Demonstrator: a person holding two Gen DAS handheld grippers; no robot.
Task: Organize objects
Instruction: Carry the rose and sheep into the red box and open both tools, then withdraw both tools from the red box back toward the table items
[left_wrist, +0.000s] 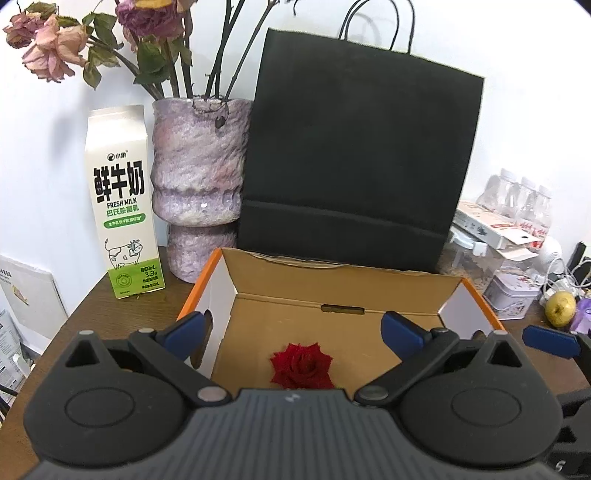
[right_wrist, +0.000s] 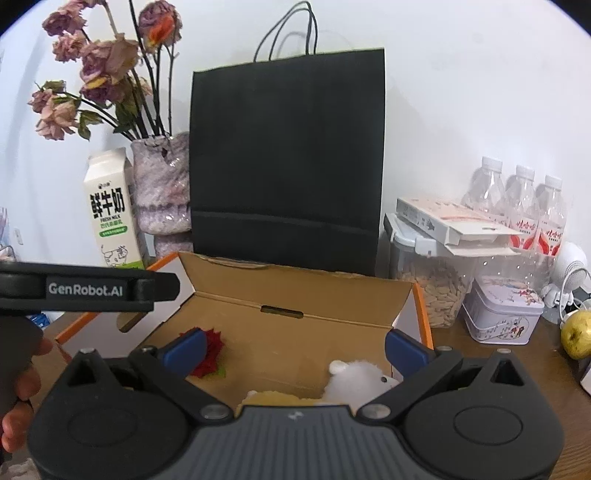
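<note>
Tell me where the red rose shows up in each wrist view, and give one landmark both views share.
Left wrist view: the red rose lies on the cardboard box floor, bottom centre, just ahead of the gripper body.
Right wrist view: the red rose sits lower left in the box, partly behind the left blue pad.
Shared landmark: the black paper bag standing behind the box.

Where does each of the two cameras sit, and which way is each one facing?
Left wrist: on the left gripper, facing forward and slightly down into the cardboard box at the red rose; its open blue fingers show, plus the right gripper's fingertip.
Right wrist: on the right gripper, over the same box, above a white plush toy; the left gripper's side and a hand show.
Shared: box, rose, black paper bag, milk carton, vase.
</note>
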